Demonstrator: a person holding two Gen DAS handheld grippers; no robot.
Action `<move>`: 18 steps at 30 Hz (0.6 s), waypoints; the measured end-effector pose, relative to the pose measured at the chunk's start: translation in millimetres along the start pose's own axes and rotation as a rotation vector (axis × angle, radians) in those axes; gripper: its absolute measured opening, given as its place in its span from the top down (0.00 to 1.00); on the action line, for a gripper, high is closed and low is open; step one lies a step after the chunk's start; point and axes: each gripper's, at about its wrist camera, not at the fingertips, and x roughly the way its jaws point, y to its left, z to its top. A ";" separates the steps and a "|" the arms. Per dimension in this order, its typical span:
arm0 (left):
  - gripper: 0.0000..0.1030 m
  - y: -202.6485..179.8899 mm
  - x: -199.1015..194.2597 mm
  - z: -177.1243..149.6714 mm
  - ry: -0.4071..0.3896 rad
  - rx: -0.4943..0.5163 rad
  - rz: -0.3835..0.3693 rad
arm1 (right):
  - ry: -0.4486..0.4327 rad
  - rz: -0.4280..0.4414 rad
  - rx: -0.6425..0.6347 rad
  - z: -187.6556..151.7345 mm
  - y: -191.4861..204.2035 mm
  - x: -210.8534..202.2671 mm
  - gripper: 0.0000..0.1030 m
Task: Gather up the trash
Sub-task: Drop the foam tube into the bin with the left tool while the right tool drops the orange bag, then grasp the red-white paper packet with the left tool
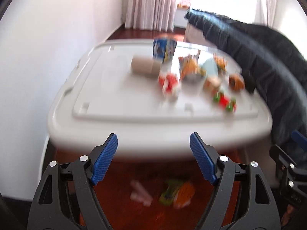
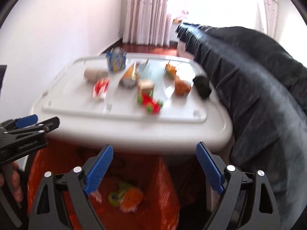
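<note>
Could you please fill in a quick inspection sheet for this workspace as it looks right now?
Surface: white plastic lid serving as the tabletop.
Job's things: blurred wrappers, cardboard tube, blue carton on lid; two pieces in orange bag below.
Clutter: dark jacket draped over the lid's right side.
Grippers: left gripper and right gripper, jaws open, nothing held.
Cables: nothing seen.
Surroundings: white wall, curtains, bright window.

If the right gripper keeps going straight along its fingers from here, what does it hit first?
Most likely the near rim of the white lid, which fills the gap between the open right gripper fingers. Blur makes depth uncertain; a slightly lower line would drop into the orange bag below.
</note>
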 end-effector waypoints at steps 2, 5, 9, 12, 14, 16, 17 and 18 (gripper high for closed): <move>0.18 -5.0 11.7 17.5 -0.033 -0.016 -0.007 | -0.050 -0.017 0.015 21.4 -7.5 3.7 0.14; 0.18 -11.9 40.3 41.8 -0.031 -0.024 0.003 | -0.084 -0.052 0.020 43.9 -15.1 15.0 0.13; 0.18 -22.2 82.9 58.9 0.017 -0.002 0.037 | -0.094 -0.066 0.032 58.6 -19.7 30.4 0.13; 0.18 -28.5 107.1 64.3 0.042 0.018 0.062 | -0.090 -0.060 0.037 62.6 -19.2 42.2 0.13; 0.18 -31.8 119.2 66.3 0.044 0.029 0.073 | -0.083 -0.064 0.027 64.1 -18.7 50.7 0.13; 0.18 -33.8 127.8 67.1 0.043 0.028 0.075 | -0.077 -0.081 0.014 64.3 -17.7 59.7 0.13; 0.18 -33.8 132.0 67.5 0.044 0.026 0.072 | -0.074 -0.087 0.012 63.4 -17.5 63.9 0.13; 0.19 -34.9 137.2 67.9 0.049 0.024 0.070 | -0.067 -0.093 0.012 63.0 -18.1 68.1 0.13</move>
